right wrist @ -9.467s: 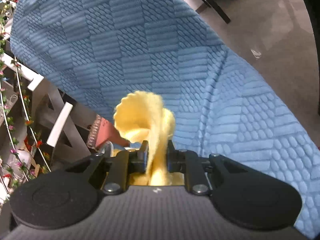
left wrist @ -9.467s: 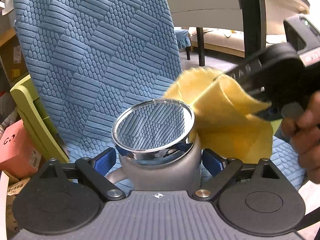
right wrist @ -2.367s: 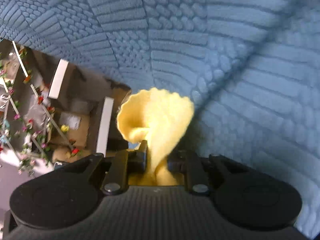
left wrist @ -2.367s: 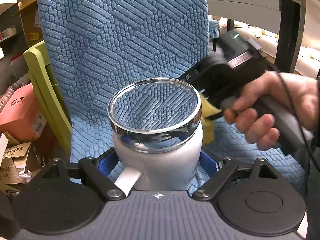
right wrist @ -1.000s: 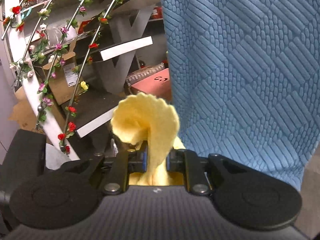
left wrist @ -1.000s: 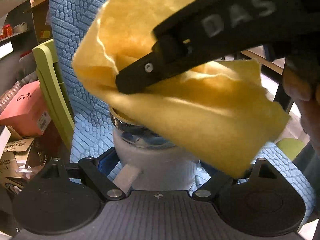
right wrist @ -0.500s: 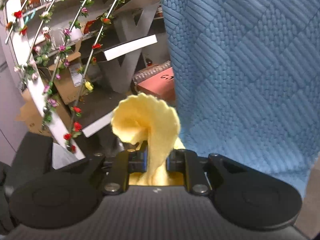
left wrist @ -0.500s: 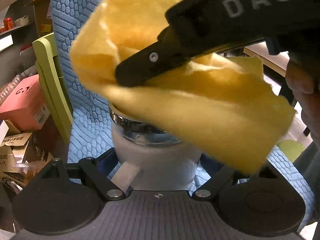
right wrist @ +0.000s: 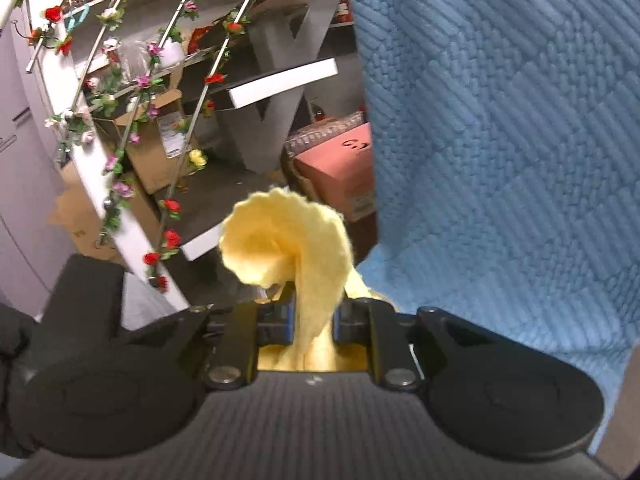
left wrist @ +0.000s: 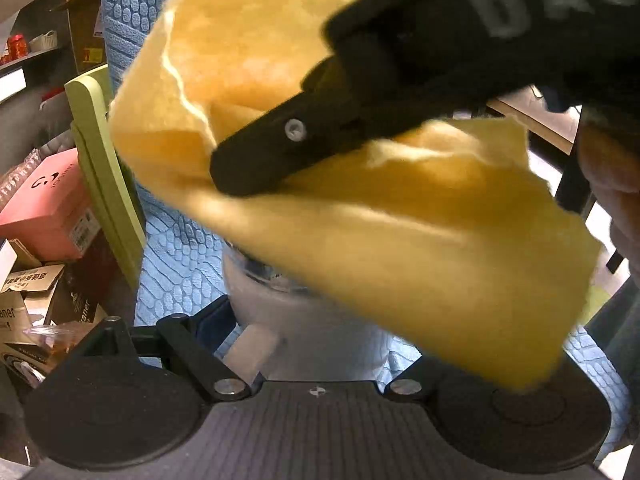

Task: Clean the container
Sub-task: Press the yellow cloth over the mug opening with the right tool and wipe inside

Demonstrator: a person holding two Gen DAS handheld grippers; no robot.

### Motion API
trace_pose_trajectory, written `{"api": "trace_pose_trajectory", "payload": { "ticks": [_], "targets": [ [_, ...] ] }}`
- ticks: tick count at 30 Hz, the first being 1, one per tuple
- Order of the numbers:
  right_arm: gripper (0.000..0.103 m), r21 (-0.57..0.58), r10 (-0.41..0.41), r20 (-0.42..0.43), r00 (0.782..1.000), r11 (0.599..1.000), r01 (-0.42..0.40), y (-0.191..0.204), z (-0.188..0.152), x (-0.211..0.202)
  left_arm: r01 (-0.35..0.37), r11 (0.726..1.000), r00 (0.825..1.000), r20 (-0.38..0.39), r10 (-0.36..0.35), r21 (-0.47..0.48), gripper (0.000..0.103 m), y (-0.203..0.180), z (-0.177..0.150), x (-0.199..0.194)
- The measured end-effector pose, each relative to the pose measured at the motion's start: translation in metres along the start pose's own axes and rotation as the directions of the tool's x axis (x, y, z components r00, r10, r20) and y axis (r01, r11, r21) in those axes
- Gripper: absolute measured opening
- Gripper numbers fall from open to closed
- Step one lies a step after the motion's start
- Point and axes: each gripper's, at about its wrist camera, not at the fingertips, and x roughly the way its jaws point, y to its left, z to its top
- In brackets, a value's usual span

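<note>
My left gripper [left wrist: 308, 320] is shut on a white container [left wrist: 304, 320] with a chrome rim, held upright. The rim is almost wholly hidden by a yellow cloth [left wrist: 400, 232] that lies over the container's mouth. My right gripper [right wrist: 314, 320] is shut on that yellow cloth [right wrist: 296, 240], which curls out past its fingers. In the left wrist view the right gripper's black finger [left wrist: 288, 152] reaches in from the upper right, above the container's mouth.
A blue textured chair back [right wrist: 500, 140] stands behind. A green panel [left wrist: 100, 160], a pink box [left wrist: 48, 204] and cardboard boxes are at the left. Shelves with flower garlands [right wrist: 160, 100] fill the left of the right wrist view.
The right gripper with the yellow cloth has come closer over the container, and the cloth now covers almost all of the chrome rim. The container stays held by my left gripper.
</note>
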Motion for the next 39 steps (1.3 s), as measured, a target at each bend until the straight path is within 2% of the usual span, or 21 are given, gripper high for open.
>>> {"api": "trace_pose_trajectory", "payload": {
  "ticks": [3, 9, 12, 16, 22, 25, 30, 37, 39],
  "targets": [
    [0.017, 0.028, 0.009, -0.002, 1.000, 1.000, -0.009, -0.005, -0.004, -0.010, 0.003, 1.000, 1.000, -0.002, -0.003, 0.003, 0.090, 0.000, 0.000, 0.000],
    [0.017, 0.034, -0.056, 0.034, 0.998, 0.998, 0.055, -0.011, -0.002, -0.003, 0.003, 1.000, 1.000, 0.001, -0.003, -0.001, 0.090, 0.000, 0.000, 0.001],
    [0.017, 0.027, -0.030, 0.030, 0.999, 0.999, 0.029, -0.005, -0.001, 0.003, 0.002, 1.000, 1.000, 0.000, -0.002, -0.002, 0.090, 0.000, 0.000, 0.001],
    [0.017, 0.017, -0.012, -0.008, 1.000, 1.000, 0.012, -0.002, -0.003, -0.010, 0.003, 1.000, 1.000, -0.002, -0.003, -0.002, 0.090, -0.001, 0.000, 0.001],
    [0.017, 0.022, -0.078, 0.021, 0.997, 0.997, 0.077, -0.010, -0.004, -0.010, 0.004, 1.000, 1.000, 0.001, -0.004, -0.001, 0.090, -0.001, -0.001, 0.001],
    [0.017, 0.010, -0.040, 0.031, 0.999, 0.999, 0.039, -0.007, -0.003, -0.001, 0.004, 1.000, 1.000, 0.002, -0.004, -0.001, 0.090, -0.001, -0.001, 0.002],
    [0.017, 0.063, 0.045, 0.000, 0.999, 0.997, -0.045, -0.017, -0.005, -0.009, 0.006, 1.000, 1.000, 0.001, -0.006, 0.001, 0.090, -0.001, -0.002, 0.003],
    [0.017, 0.064, -0.027, 0.022, 0.999, 0.998, 0.026, -0.026, -0.003, -0.011, 0.004, 1.000, 1.000, 0.004, -0.004, 0.001, 0.090, -0.007, -0.005, 0.006],
    [0.017, 0.058, -0.007, 0.024, 1.000, 0.998, 0.006, -0.020, -0.002, -0.004, 0.003, 1.000, 1.000, 0.004, -0.003, 0.001, 0.090, -0.012, -0.009, -0.002]
  ]
}}
